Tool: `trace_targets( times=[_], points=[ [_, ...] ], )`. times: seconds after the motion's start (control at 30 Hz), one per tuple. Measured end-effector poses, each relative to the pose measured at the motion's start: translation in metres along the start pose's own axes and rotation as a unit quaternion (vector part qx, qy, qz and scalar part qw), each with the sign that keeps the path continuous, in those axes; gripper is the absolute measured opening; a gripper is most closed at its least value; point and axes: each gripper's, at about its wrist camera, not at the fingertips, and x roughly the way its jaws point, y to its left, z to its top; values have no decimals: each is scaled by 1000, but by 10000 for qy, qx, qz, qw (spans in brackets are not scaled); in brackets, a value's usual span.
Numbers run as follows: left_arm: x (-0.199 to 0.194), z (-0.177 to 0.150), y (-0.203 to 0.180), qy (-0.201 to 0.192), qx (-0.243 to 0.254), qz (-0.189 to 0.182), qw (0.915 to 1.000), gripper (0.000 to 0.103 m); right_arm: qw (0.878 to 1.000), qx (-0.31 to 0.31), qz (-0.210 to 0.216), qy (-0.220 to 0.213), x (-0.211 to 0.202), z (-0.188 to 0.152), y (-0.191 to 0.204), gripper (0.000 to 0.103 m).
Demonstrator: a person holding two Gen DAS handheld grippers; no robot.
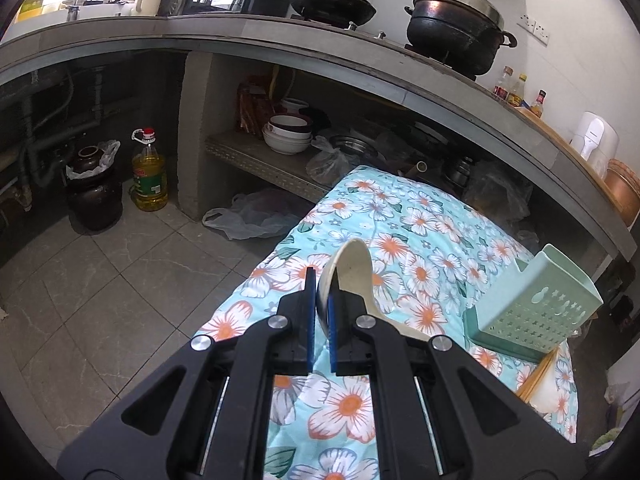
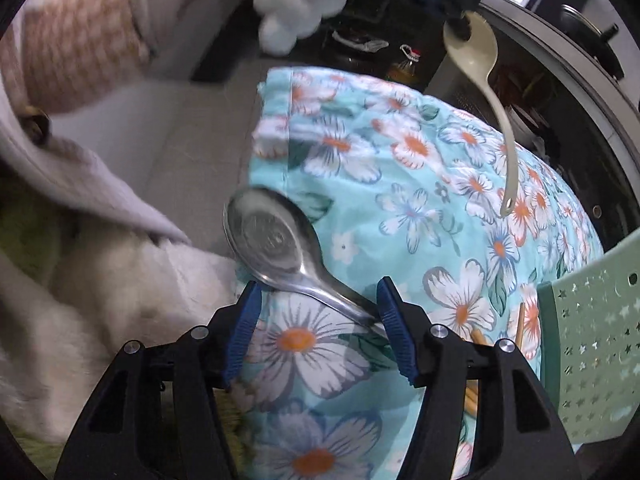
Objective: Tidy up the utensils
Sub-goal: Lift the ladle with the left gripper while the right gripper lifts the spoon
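My left gripper is shut on the bowl of a cream plastic spoon and holds it above the floral cloth. In the right wrist view the same cream spoon hangs handle down from the left gripper. My right gripper is open, its fingers either side of a steel spoon that lies on the cloth. A green perforated utensil holder stands at the right of the cloth, also in the right wrist view. Wooden chopsticks lie beside it.
The kitchen counter carries a wok and a black pot. Bowls sit on the shelf below. An oil bottle and a dark jar stand on the tiled floor. A person's light clothing fills the left.
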Motion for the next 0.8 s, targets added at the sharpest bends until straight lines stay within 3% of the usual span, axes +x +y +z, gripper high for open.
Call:
trace_targets(
  times=[0.1,0.2,0.33,0.43,0.53,0.8],
  points=[
    [0,-1,3,16,-32,30,10000,4,9992,370,146,-98,4,1,-9,58],
    [1,0,7,16,-62,52,10000,4,9939,1034,275,-258,1,0,-30,47],
    [3,-1,8,38,-76,60,9999,4,9757,2104,314,-528,-6,-6,-63,41],
    [5,-2,7,72,-67,48,9999,4,9651,2534,179,-641,-10,-9,-75,39],
    [7,-4,4,123,-67,19,9999,4,9663,2483,246,-633,-7,-6,-73,39],
    [6,-4,5,109,-61,45,9999,4,9861,1602,26,-432,-1,14,-52,40]
  ],
)
